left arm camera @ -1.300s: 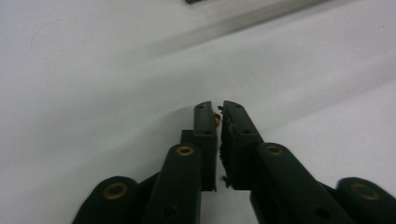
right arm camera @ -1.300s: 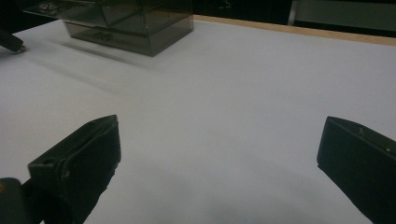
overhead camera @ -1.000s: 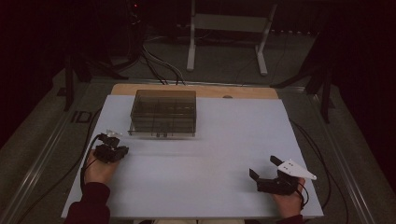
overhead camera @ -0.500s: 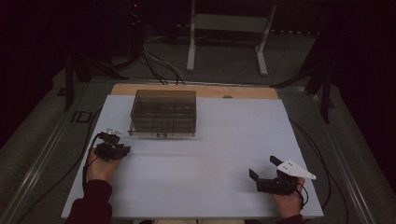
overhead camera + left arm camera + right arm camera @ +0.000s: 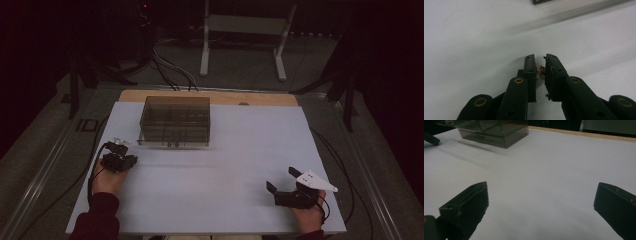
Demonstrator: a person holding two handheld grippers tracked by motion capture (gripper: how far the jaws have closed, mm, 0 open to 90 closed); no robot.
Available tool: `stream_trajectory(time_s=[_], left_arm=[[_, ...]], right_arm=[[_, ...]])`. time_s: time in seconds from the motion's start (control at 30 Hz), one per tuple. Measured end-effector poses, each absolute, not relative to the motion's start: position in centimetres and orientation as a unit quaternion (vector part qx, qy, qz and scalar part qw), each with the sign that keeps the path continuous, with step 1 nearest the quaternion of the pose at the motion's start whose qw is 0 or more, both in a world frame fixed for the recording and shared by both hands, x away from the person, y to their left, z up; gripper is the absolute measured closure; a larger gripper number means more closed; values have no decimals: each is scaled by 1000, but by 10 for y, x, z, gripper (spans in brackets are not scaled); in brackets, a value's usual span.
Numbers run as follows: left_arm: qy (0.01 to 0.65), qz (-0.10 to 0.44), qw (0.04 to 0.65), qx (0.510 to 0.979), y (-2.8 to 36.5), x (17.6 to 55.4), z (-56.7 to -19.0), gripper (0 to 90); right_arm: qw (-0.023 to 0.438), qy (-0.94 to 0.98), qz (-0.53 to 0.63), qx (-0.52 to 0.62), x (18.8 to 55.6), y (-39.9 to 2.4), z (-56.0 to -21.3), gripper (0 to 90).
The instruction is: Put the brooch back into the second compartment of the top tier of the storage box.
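Between left gripper (image 5: 540, 68) jaws: tiny brass part (image 5: 540, 70), pinched
Handling: light, hard, slippery; likely to pop out
Hold: squarely across its middle
Right gripper (image 5: 284, 183): wide, empty

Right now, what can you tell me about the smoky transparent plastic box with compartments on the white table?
The smoky transparent plastic box is rectangular, with dark tinted walls and inner dividers forming several compartments. It stands level and upright on the white table, toward its far left part, near the wooden edge strip. Small things seem to lie inside, too dim to identify. Nothing grips it; the left gripper is beside it, apart.
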State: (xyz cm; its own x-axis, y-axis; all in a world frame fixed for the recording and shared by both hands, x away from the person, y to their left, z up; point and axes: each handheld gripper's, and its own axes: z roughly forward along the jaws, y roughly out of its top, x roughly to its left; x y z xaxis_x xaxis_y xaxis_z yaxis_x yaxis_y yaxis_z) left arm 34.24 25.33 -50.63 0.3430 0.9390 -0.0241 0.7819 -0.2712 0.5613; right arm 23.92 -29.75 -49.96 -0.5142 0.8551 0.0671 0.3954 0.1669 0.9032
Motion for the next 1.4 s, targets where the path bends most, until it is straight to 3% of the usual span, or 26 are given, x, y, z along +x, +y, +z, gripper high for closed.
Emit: stream_trajectory(time_s=[1.4], left_arm=[[525, 175, 309, 773, 250, 327, -455, 811]], right_arm=[[240, 727, 477, 433, 239, -297, -500, 1]])
